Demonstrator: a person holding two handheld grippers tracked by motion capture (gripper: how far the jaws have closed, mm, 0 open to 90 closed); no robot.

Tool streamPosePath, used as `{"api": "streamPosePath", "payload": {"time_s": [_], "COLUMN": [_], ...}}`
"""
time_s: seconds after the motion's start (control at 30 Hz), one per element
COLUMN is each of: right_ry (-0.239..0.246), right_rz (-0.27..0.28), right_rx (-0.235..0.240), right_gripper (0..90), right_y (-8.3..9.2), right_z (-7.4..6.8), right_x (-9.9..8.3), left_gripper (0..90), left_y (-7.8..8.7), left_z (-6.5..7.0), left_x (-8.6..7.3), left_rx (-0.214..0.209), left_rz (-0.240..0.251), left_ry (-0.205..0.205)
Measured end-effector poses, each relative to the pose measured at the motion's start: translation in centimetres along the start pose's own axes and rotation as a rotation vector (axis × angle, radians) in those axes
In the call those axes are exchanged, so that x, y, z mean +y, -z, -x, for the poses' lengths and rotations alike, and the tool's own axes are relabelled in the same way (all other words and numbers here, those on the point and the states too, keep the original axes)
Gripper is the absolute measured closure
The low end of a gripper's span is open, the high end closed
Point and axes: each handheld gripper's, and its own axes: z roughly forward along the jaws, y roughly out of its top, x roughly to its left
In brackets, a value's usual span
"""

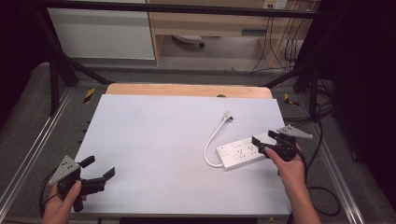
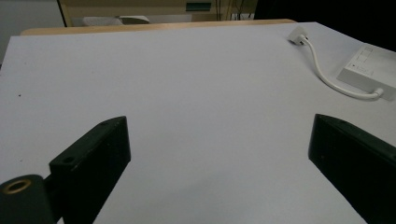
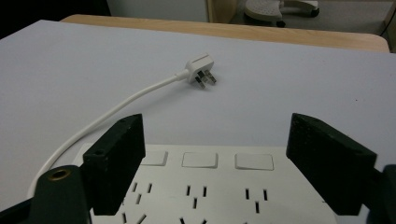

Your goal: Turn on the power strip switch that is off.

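Note:
A white power strip (image 1: 238, 153) lies flat on the white tabletop (image 1: 159, 135) at the right, its sockets and switches facing up. Its short white cable (image 1: 211, 142) curves off the left end to a white plug (image 1: 229, 116) lying farther back. My right gripper (image 1: 259, 145) hovers over the strip's right end, jaws open and straddling it (image 3: 201, 186) without pressing; the plug (image 3: 201, 70) lies ahead of it. My left gripper (image 1: 99, 167) stands open near the front left corner with nothing between its jaws. From there, the strip (image 2: 369, 65) and plug (image 2: 299, 35) lie far off to the right.
A wooden table edge (image 1: 187, 89) shows beyond the white sheet. Black frame poles (image 1: 56, 70) stand around the table. Loose black cables (image 1: 327, 196) lie on the grey floor at the right, and a cabinet (image 1: 102, 32) stands behind.

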Motion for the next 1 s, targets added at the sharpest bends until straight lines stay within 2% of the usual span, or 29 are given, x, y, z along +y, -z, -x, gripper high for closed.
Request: {"api": "streamPosePath", "payload": {"time_s": [0.53, 1.0], "right_ry": [0.008, 0.01], "right_rz": [-0.023, -0.043], "right_rx": [-0.045, -0.082], "right_gripper": [45.5, 59.3], "right_y": [-1.7, -3.1], "right_z": [1.0, 1.5], "right_x": [0.0, -0.4], "left_gripper": [5.7, 5.7], "left_y": [0.0, 0.0], "left_z": [0.0, -0.1], "left_x": [0.0, 0.0], "left_rx": [0.001, 0.0], "left_rz": [0.001, -0.001], "left_ry": [-0.001, 0.001]}}
